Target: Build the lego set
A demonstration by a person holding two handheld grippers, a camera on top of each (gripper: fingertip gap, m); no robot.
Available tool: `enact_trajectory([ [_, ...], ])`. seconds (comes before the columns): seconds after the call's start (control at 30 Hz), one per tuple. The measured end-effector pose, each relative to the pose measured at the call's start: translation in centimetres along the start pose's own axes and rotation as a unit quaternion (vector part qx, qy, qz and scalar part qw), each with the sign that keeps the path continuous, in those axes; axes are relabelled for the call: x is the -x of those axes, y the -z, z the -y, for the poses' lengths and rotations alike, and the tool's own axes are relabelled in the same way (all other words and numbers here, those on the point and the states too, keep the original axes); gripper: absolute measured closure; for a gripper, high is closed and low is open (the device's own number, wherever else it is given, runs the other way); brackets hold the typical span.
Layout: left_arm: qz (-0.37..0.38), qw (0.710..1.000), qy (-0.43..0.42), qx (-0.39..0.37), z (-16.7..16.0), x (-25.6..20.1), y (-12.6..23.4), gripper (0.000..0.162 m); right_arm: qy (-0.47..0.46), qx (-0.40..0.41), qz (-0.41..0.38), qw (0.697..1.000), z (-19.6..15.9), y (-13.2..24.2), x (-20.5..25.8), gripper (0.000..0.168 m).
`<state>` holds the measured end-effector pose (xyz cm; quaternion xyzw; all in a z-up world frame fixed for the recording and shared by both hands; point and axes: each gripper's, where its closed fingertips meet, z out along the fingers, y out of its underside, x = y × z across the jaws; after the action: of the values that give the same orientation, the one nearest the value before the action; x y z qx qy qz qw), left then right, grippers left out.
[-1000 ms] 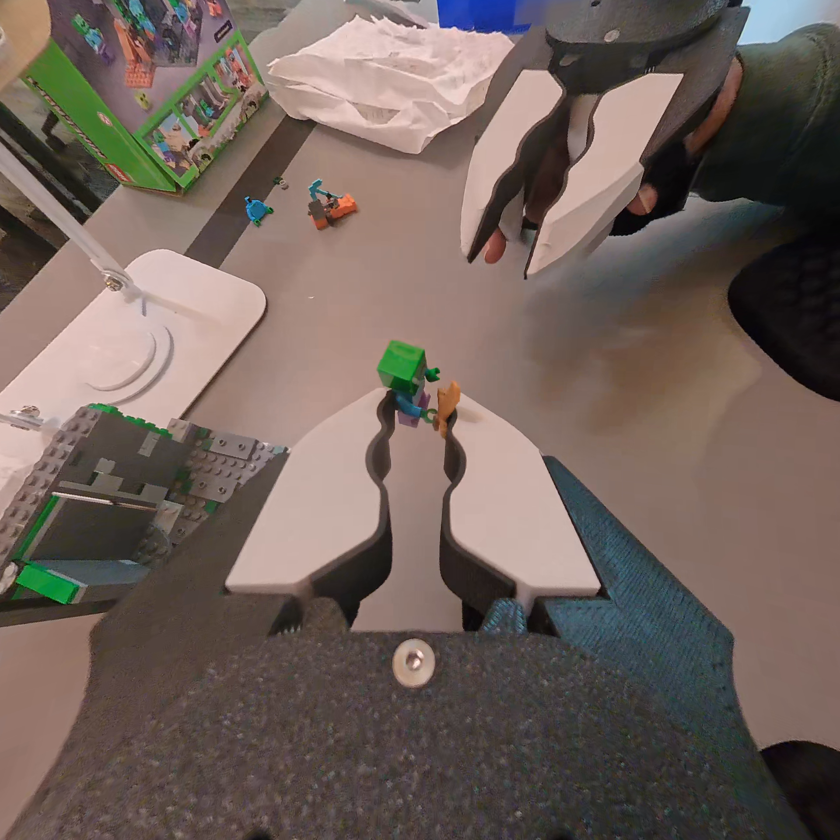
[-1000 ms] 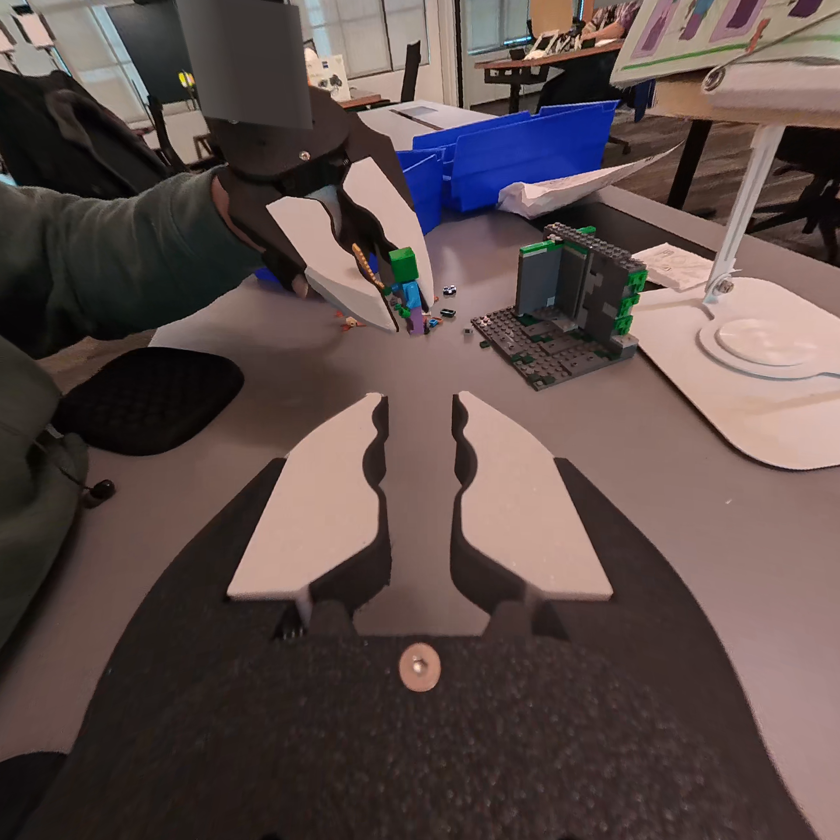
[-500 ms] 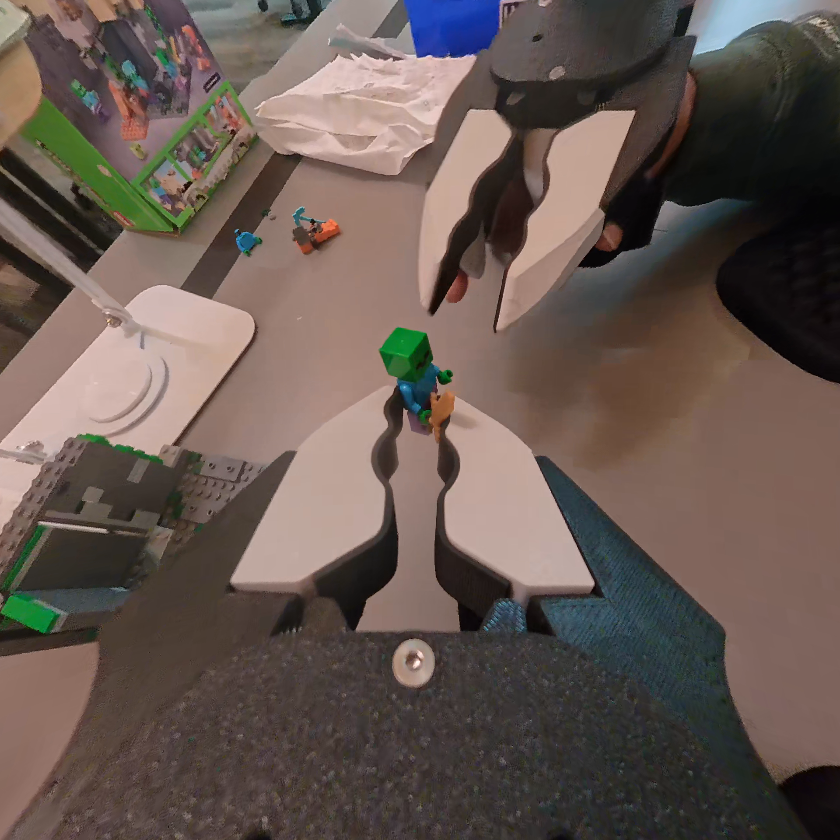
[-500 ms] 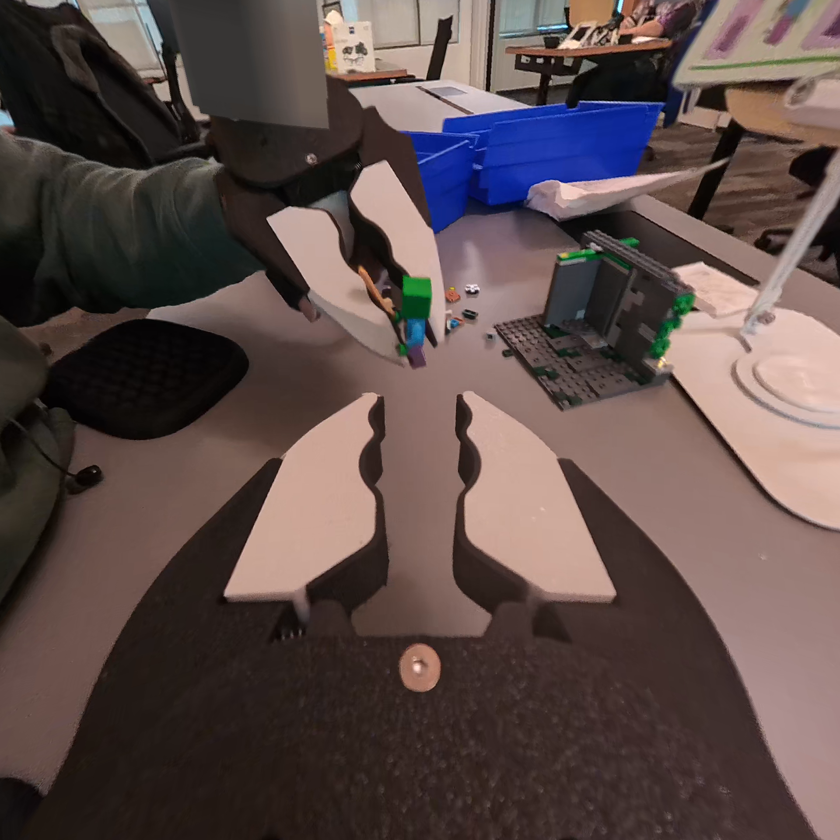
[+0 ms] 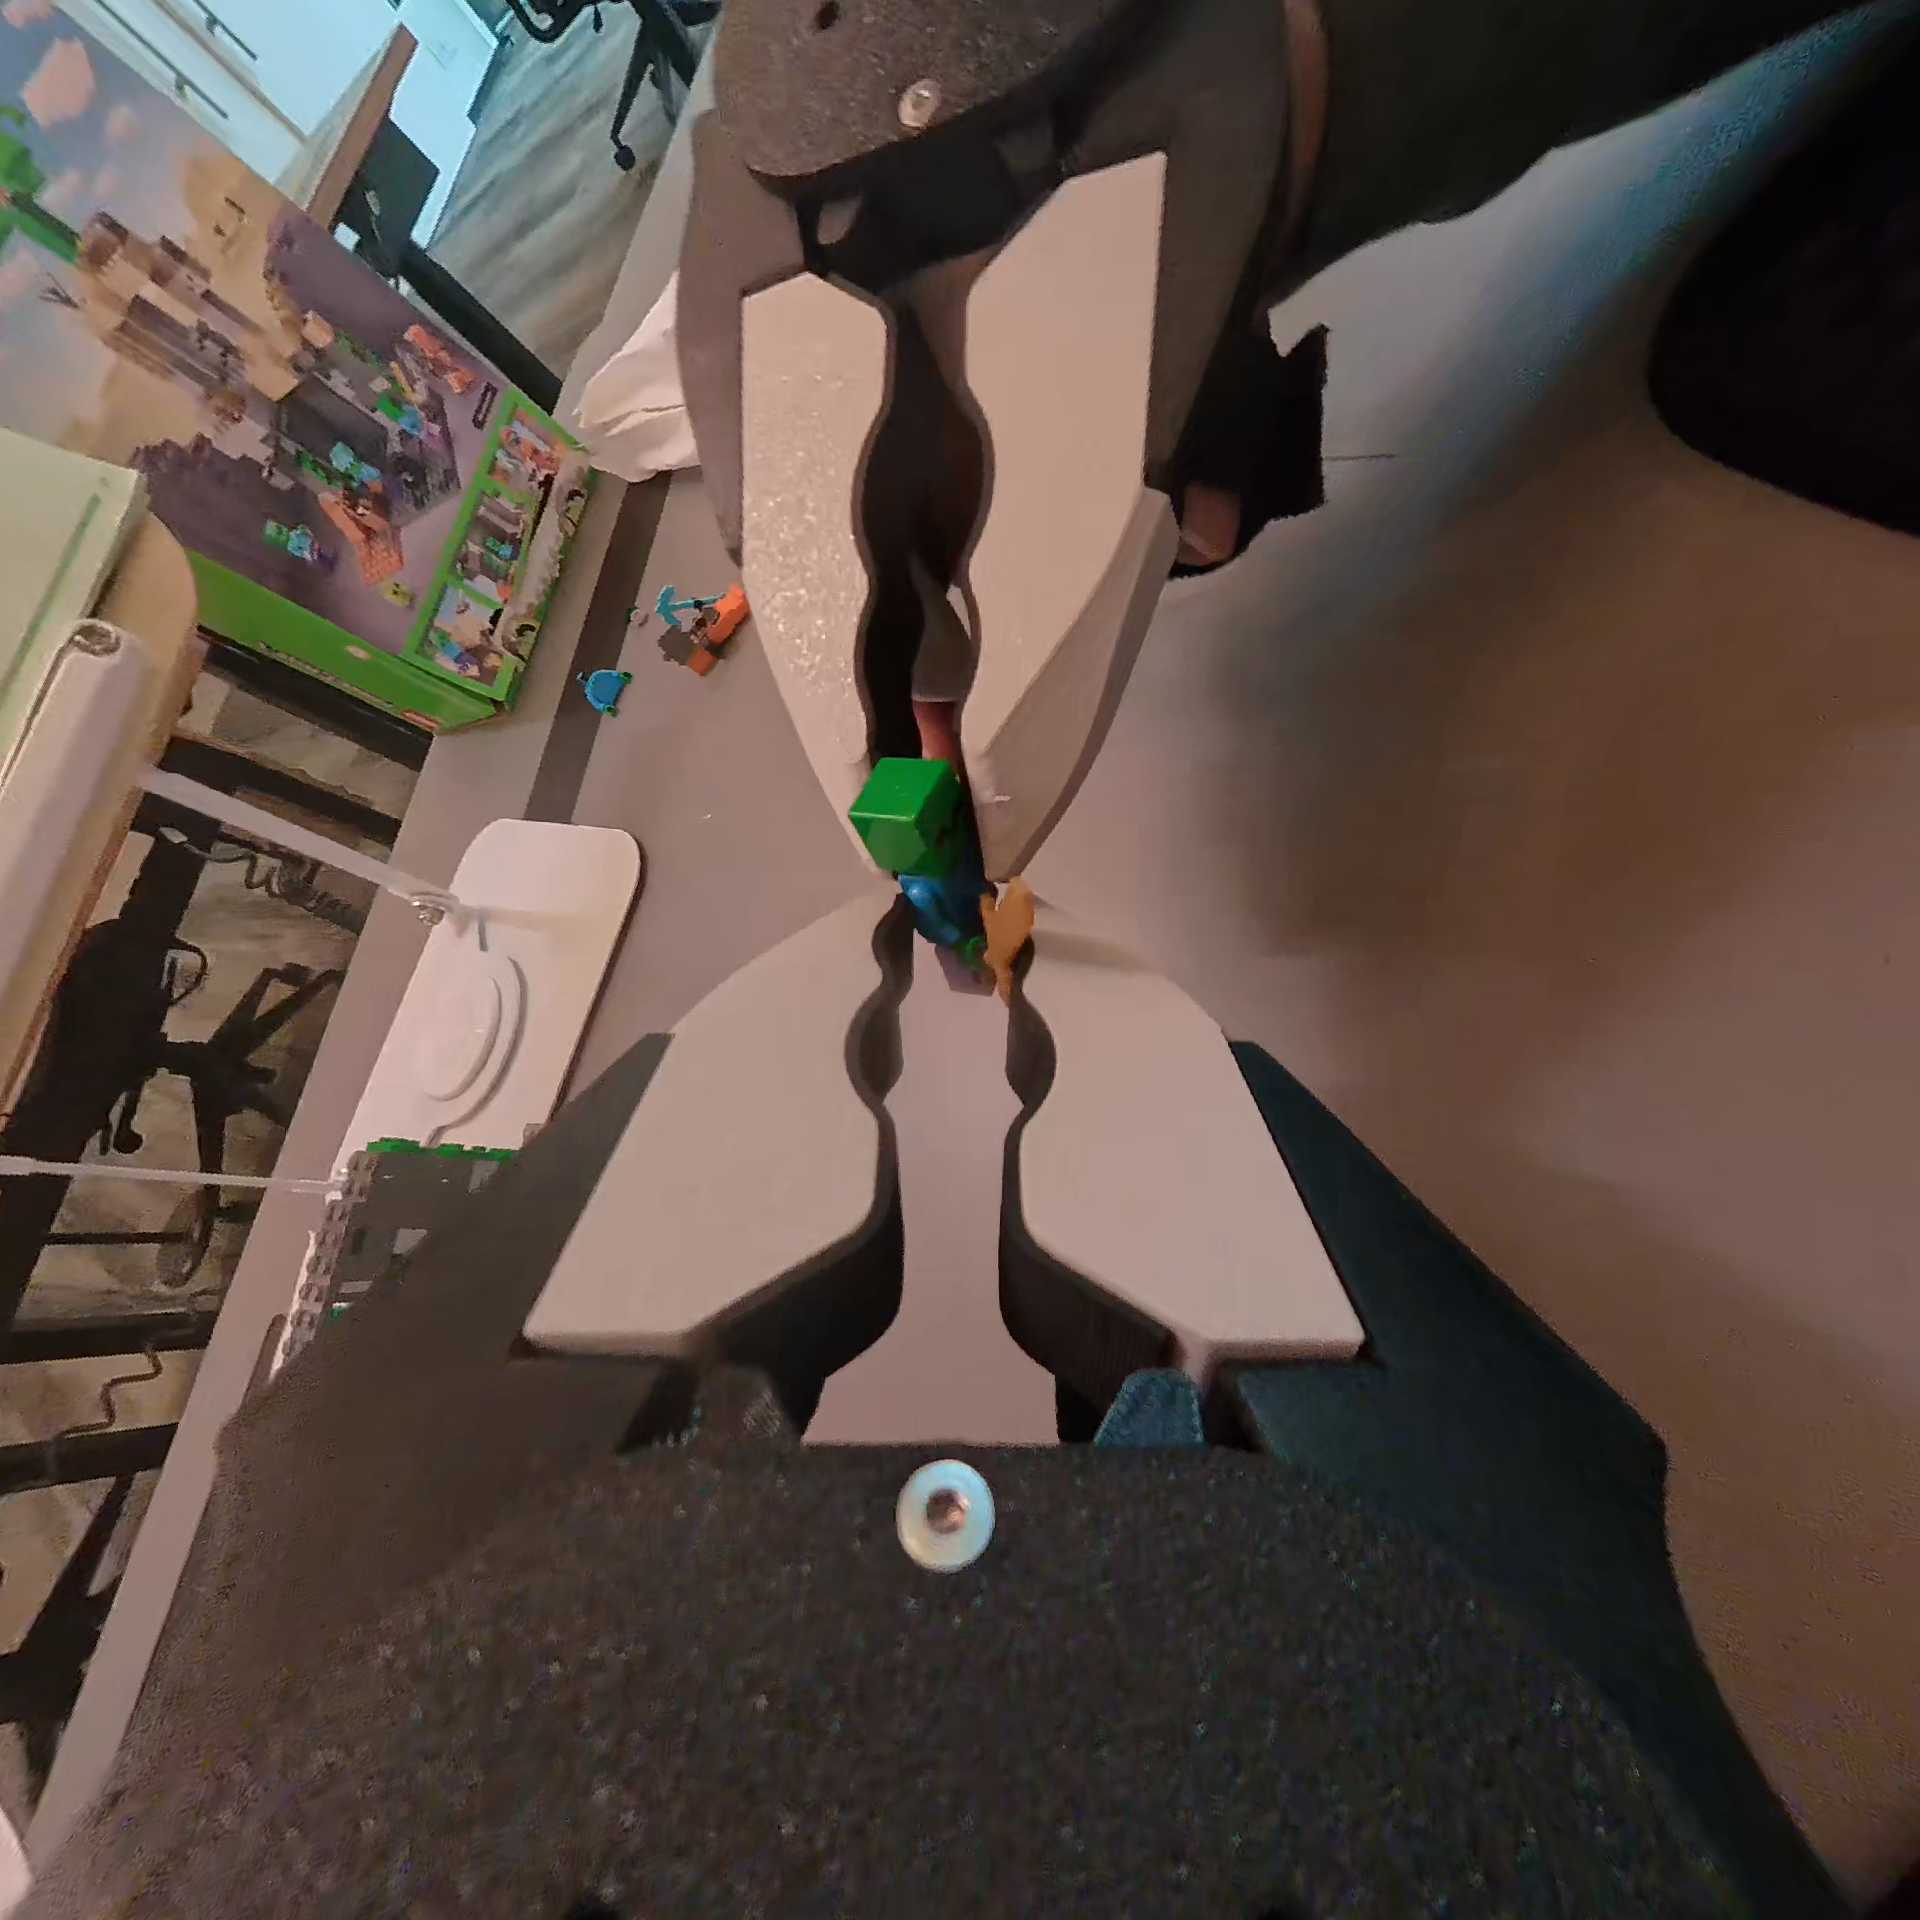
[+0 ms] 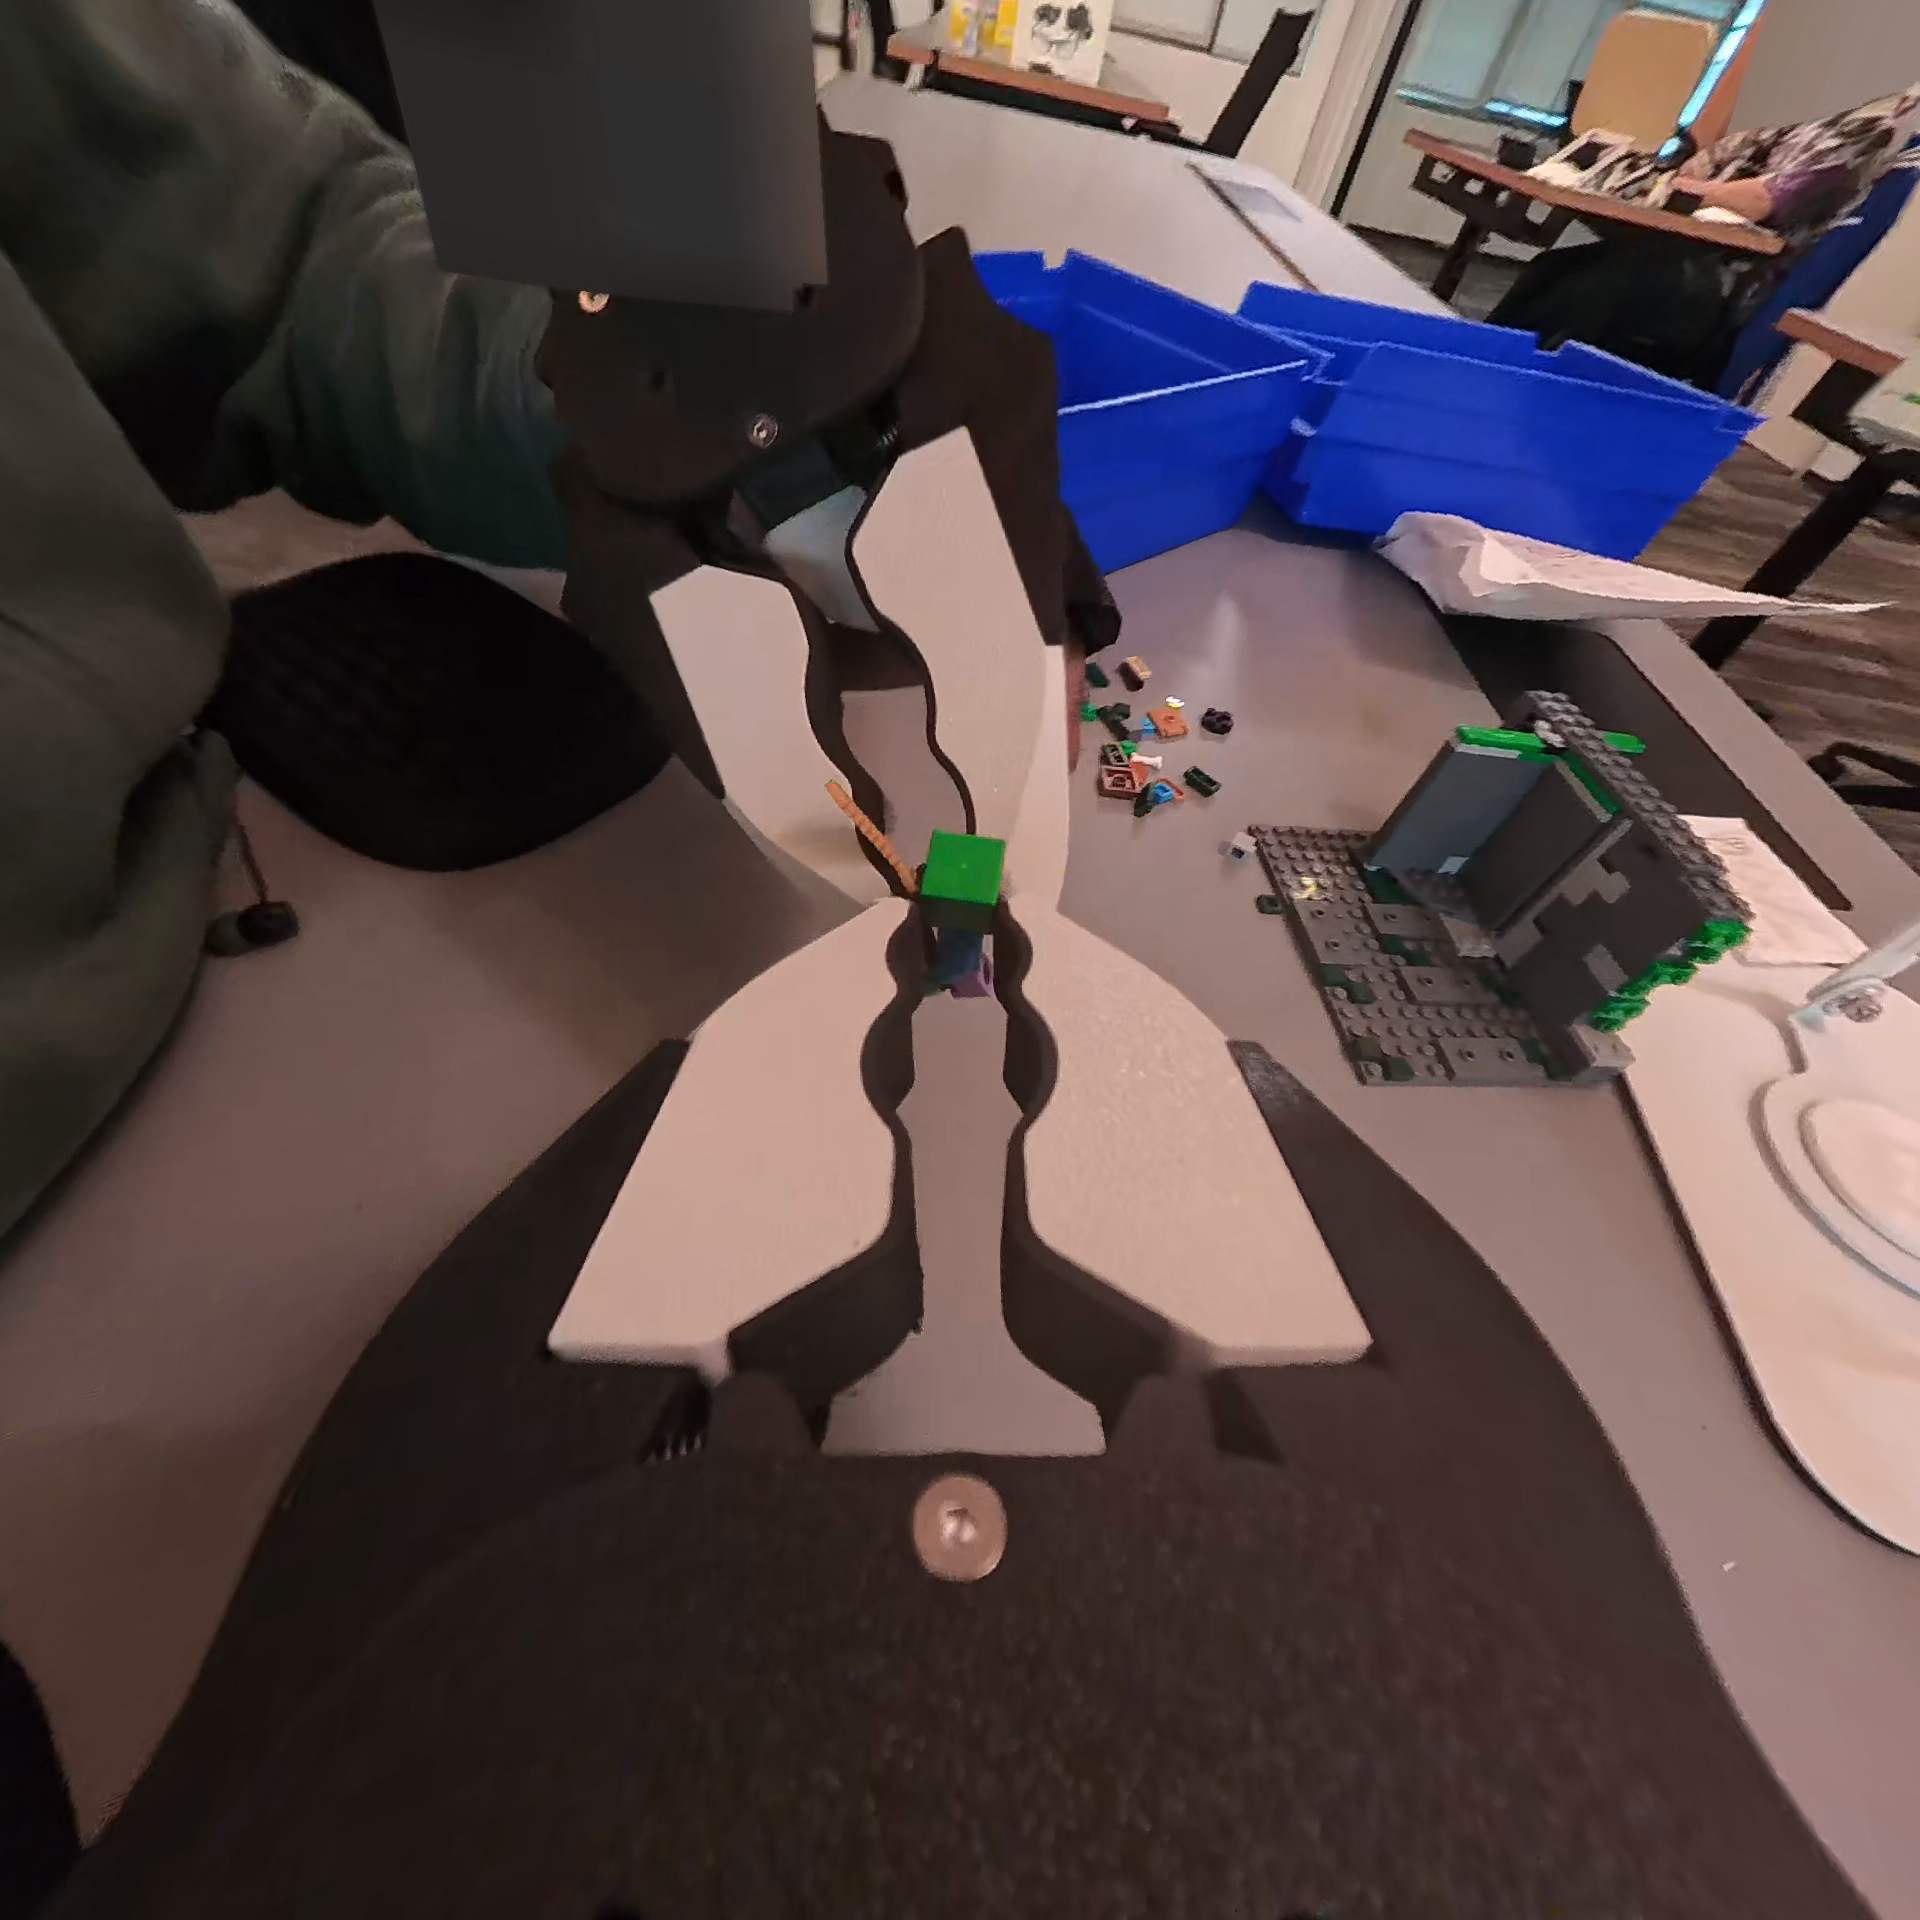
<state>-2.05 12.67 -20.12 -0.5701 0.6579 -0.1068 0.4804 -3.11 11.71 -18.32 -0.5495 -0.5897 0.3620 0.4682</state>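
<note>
Closing in since a moment ago, the right gripper [image 5: 925, 821] is now meeting the left gripper [image 5: 951, 935] tip to tip over the grey table [image 5: 1455, 935], where before it was hanging well apart and higher. Nearest, the left gripper is clenching the minifigure [image 5: 930, 862] by its purple legs and blue body, and a tan tool [image 5: 1006, 925] is sticking out from the figure's hand just beside the tip. Its green block head is sitting between the right gripper's tips, which are standing narrowly apart around it; whether they are pressing on it I cannot tell. In the right wrist view the same figure [image 6: 961, 904] is showing between both pairs of tips. Farther off, the partly built grey and green structure [image 6: 1496, 914] is resting on the table beside a white lamp base [image 6: 1818, 1247], with loose small pieces [image 6: 1148, 748] lying beyond the left gripper. Farther still, blue bins [image 6: 1351, 416] and crumpled white paper [image 6: 1558, 582] are lying at the table's far side, and the set's box [image 5: 343, 499] is standing off the table's edge
</note>
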Motion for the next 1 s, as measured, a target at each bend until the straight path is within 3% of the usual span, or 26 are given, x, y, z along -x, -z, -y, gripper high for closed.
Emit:
enact_trajectory([
  [0.37,-0.03,0.998,-0.06,0.015,0.2,-2.4,0.4,0.143,-0.008,0.06,0.138,0.989,-0.8,0.2,2.4,0.156],
  [1.0,-0.056,0.996,-0.048,0.058,-0.7,-4.2,0.7,0.145,0.05,0.138,0.146,0.978,-1.8,-0.4,3.9,0.156],
])
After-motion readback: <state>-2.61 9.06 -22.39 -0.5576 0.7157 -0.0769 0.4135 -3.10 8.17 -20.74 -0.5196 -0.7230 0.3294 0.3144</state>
